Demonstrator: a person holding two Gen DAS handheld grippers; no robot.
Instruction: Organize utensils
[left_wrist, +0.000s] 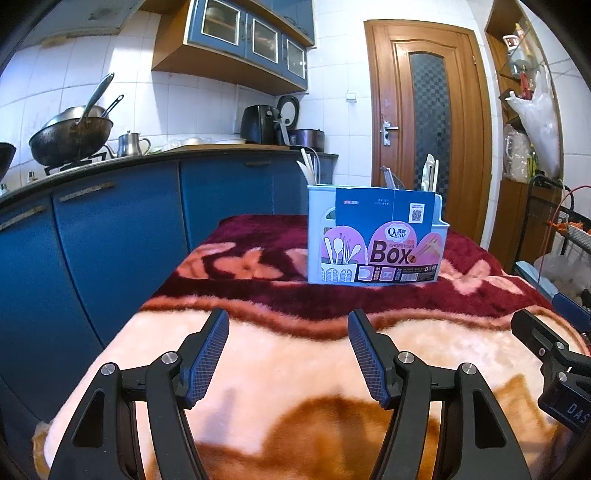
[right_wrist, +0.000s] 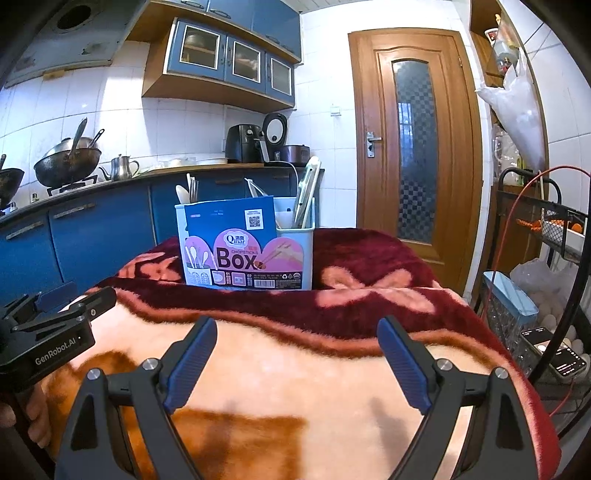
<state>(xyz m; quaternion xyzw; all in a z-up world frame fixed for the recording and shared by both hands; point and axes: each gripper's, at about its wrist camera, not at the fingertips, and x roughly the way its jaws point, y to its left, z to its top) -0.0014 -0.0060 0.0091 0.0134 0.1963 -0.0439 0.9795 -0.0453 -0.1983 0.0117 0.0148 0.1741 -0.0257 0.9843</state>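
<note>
Looks like the sorting's basically wrapped or hasn't kicked off: the left gripper and right gripper both hover wide open and empty over the blanket's near edge, utensils standing in the chopsticks box toward its far edge, so any next move needs a loose utensil, none visible.

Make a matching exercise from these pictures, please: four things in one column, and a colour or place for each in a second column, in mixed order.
Things:
1. utensil box
2. wok
3. door
4. left gripper

Descriptions:
A. brown wood, with a patterned glass panel
B. stands on the dark red part of the blanket
C. jaws open, nothing between them
D. on the stove, at the far left

Pairs: 1-B, 2-D, 3-A, 4-C
</note>
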